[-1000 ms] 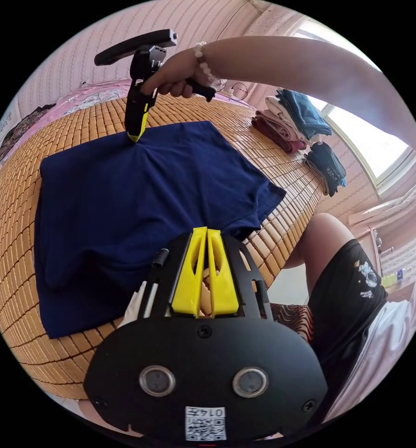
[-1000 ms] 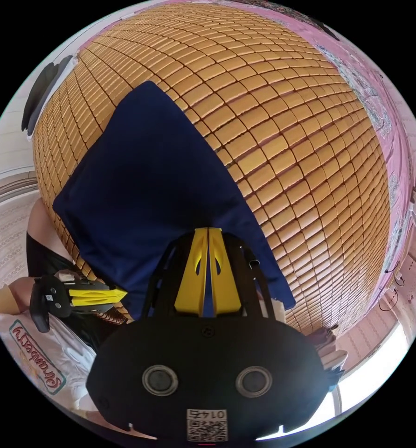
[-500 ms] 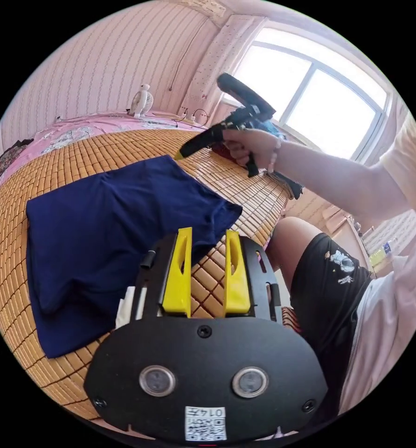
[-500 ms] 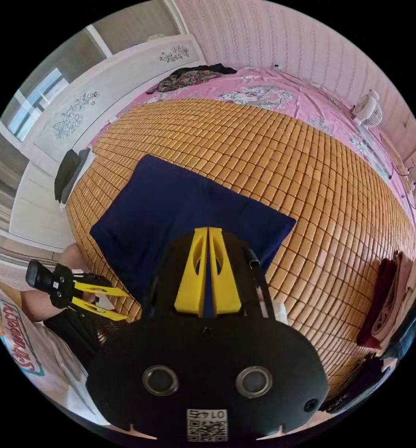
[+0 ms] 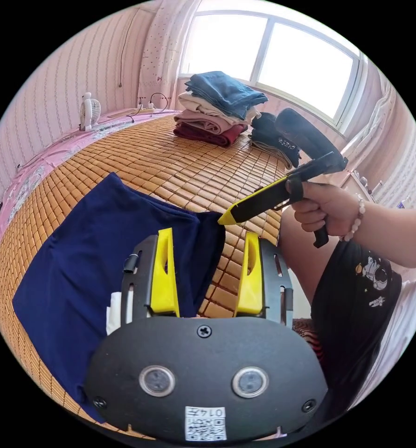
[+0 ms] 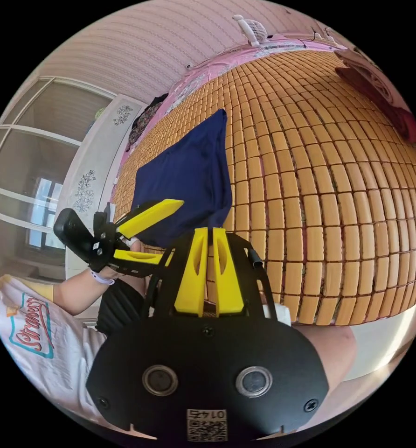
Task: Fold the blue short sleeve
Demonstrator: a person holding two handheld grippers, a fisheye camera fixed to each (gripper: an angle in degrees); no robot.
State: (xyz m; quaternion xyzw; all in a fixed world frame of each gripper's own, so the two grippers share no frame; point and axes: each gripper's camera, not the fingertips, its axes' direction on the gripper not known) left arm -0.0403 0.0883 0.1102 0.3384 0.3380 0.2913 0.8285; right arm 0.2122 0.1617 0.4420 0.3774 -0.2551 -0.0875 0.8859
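A dark blue shirt (image 5: 100, 261) lies folded and flat on a bamboo mat (image 5: 184, 163) that covers a bed, near the mat's front edge where a person sits. In the right gripper view the same shirt (image 6: 184, 172) shows as a dark rectangle on the mat (image 6: 320, 186), with one corner reaching almost to that gripper's jaw tips.

The left gripper (image 5: 207, 233) hangs just above the shirt's near corner, its two yellow jaws spread wide apart and holding nothing; one jaw stands over blue cloth, the other over bare mat. In the right gripper view the left gripper (image 6: 173, 228) appears at the side, jaws parted, held in the person's hand (image 6: 124, 261) over the shirt's edge.

The right gripper (image 6: 209, 229) has its jaws drawn together with only a thin slit between them, and no cloth between them. In the left gripper view the right gripper (image 5: 224, 218) points its closed yellow tip down at the shirt's corner, touching or nearly touching it; which cannot be told. A hand (image 5: 322, 210) with a bead bracelet grips its handle.

Farther back on the mat, a stack of folded clothes (image 5: 217, 109) sits under a bright window (image 5: 273, 60). A small white fan (image 5: 87, 109) stands on the pink sheet (image 5: 45, 158) by the striped wall.
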